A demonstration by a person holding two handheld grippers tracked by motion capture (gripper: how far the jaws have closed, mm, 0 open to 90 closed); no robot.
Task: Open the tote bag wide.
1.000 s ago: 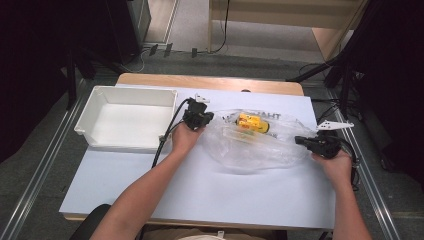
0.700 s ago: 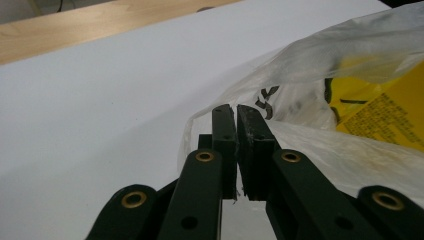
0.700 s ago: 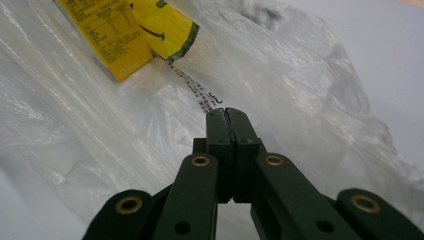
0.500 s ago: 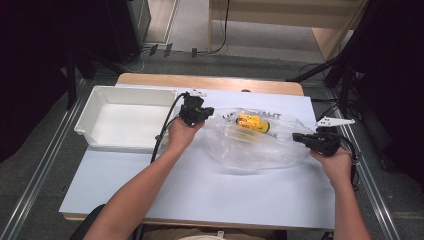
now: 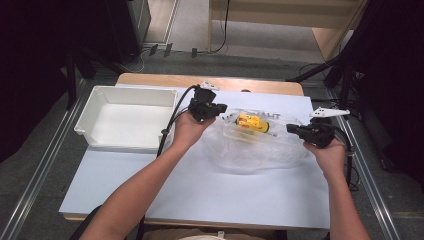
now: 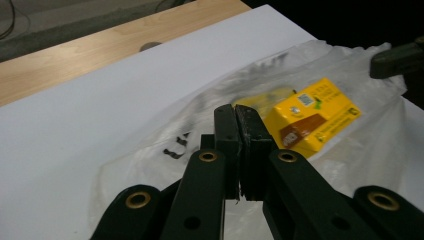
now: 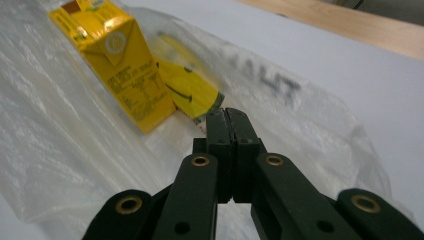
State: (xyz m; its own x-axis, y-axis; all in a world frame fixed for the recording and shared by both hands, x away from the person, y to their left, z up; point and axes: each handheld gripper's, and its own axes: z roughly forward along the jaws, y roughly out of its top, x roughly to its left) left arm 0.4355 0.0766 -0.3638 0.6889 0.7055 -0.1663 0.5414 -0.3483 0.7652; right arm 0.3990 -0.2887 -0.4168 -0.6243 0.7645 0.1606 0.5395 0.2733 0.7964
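Both hands reached forward over the white table (image 5: pixel 200 185). The left gripper (image 5: pixel 216 108) and right gripper (image 5: pixel 292 129) each had jaws pressed together, pinching opposite edges of a clear bag (image 5: pixel 260 150). Inside it lay a yellow carton (image 5: pixel 252 122). Farther left sat a white tray (image 5: pixel 125 91).

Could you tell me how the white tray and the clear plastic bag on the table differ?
The white tray is rigid, opaque and holds nothing; the clear plastic bag is limp, see-through and holds a yellow carton. The tray sits untouched at the table's left, while the bag lies between the left gripper and right gripper, each at one of its ends. Both rest on the white tabletop.
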